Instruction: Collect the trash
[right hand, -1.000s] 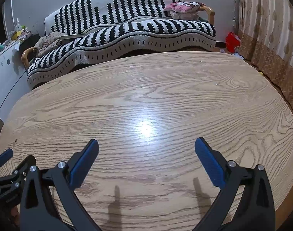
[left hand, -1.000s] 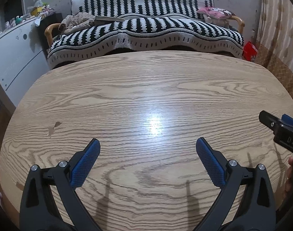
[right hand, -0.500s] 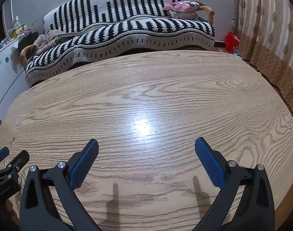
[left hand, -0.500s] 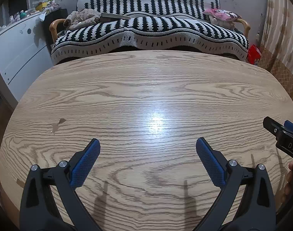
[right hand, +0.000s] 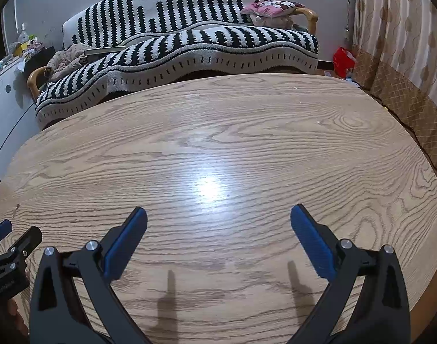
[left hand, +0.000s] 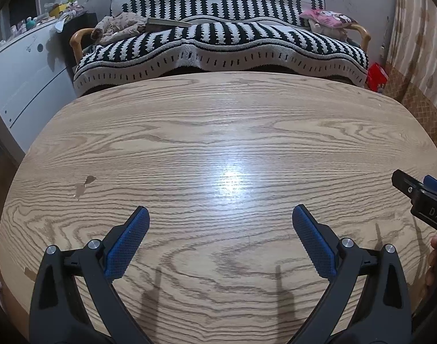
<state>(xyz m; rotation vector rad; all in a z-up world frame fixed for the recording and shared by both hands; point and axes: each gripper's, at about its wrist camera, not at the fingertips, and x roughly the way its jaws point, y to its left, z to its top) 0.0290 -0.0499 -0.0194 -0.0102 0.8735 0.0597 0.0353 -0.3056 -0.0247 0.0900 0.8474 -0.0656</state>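
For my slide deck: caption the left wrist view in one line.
Open left gripper hovers over a bare wooden table, striped sofa behind, right gripper at the edge.

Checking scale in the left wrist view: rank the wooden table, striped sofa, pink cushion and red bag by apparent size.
1. wooden table
2. striped sofa
3. pink cushion
4. red bag

The last two look close; the bag is partly hidden.

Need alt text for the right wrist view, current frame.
Open right gripper, blue-padded fingers spread and holding nothing, hovers over a bare wooden oval table. The left gripper pokes in at the lower left edge. Behind the table stands a sofa under a black-and-white striped cover, with a curtain at right.
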